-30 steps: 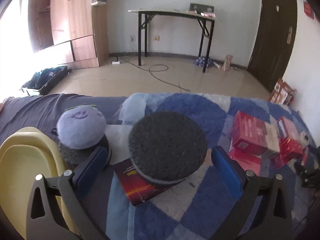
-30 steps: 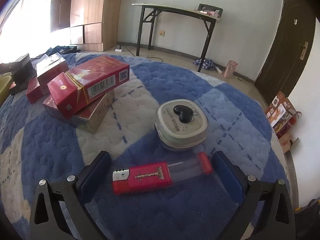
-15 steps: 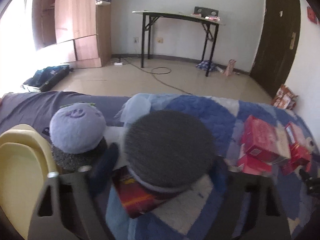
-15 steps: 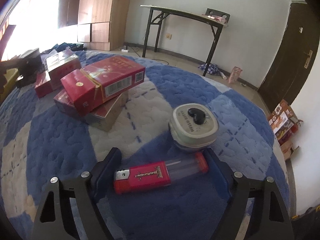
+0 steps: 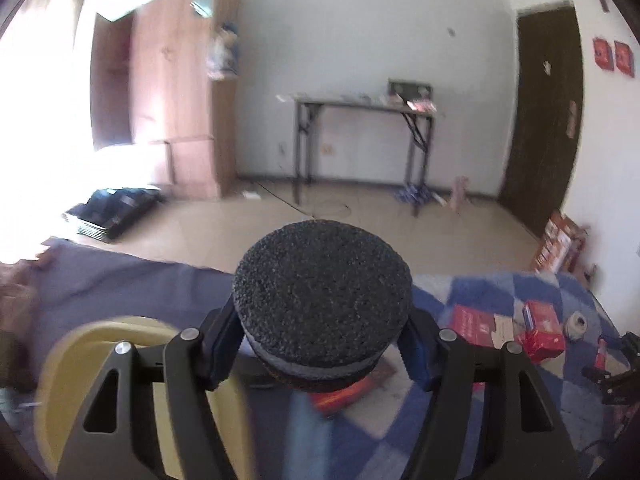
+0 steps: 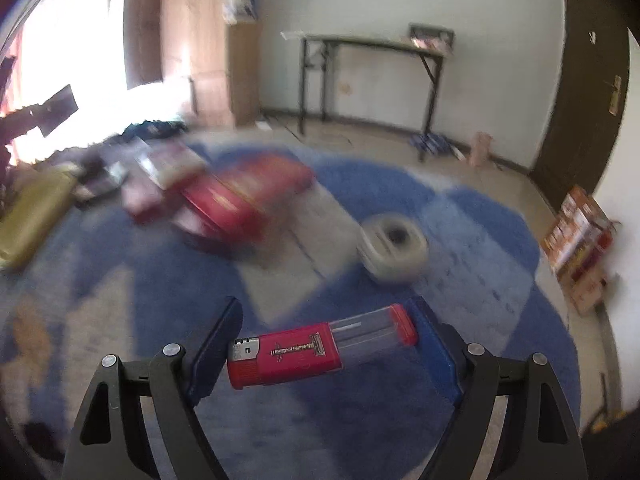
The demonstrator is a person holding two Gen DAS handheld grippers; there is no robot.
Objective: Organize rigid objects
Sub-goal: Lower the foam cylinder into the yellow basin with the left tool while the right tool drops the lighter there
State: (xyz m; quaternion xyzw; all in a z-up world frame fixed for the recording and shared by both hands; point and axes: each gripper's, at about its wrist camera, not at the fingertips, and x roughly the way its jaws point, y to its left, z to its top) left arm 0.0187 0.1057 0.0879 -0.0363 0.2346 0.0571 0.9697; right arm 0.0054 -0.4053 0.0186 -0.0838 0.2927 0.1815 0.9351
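No writing can be read in either view. The red lighter (image 6: 304, 354) carries a gold emblem and a small printed patch near its metal end, both too fine to make out. Print on the red boxes (image 5: 486, 322) and the round tin (image 6: 394, 242) is blurred.

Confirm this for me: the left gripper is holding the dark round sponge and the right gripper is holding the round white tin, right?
Not quite. The right gripper holds the red lighter, as the right wrist view shows; the white tin sits on the rug. The left gripper does hold the sponge.
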